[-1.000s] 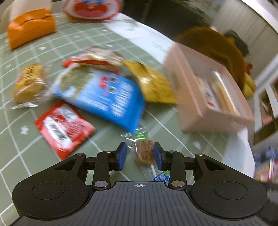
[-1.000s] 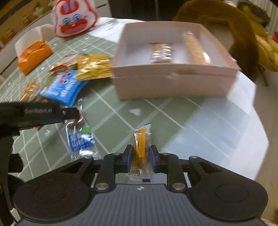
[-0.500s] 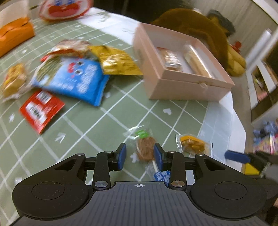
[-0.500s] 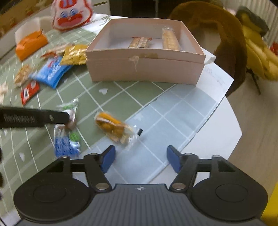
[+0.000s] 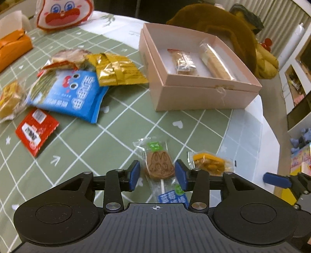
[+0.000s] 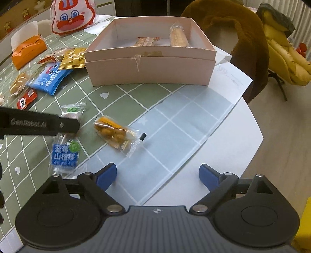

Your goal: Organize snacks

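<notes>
- Snacks are seen scattered over a green checked tablecloth point(image 5: 120, 124), with a pink box point(image 6: 151, 64) standing open toward the far side of the table.
- Two wrapped bars are held inside the box: a short biscuit bar point(image 5: 183, 62) and, beside it, a longer wafer roll point(image 5: 215, 62).
- A lollipop in a clear wrapper point(image 5: 159, 165), its brown head stamped with a rabbit face, is lying flat on the cloth between the blue pads of the left gripper point(image 5: 157, 173).
- The left pads are set close on either side of the lollipop head, but a narrow gap is seen on each side; the wrapper is not pinched.
- The right gripper point(image 6: 157, 175) is spread wide, with nothing between its fingers, and is held above the pale blue part of the cloth.
- An orange snack packet point(image 6: 116, 134) is lying on the cloth just beside the lollipop, apart from both tools.
- To the left of the box, a gold packet point(image 5: 116, 70), a blue packet point(image 5: 72, 93), a red sachet point(image 5: 36, 132) and a small cake in clear wrap point(image 5: 9, 99) are lying close together; the blue packet is overlapped at its top edge by the gold one.
- An orange tissue box point(image 6: 29, 50) and a rabbit-faced bag point(image 6: 72, 16) are placed at the far left edge of the table.
</notes>
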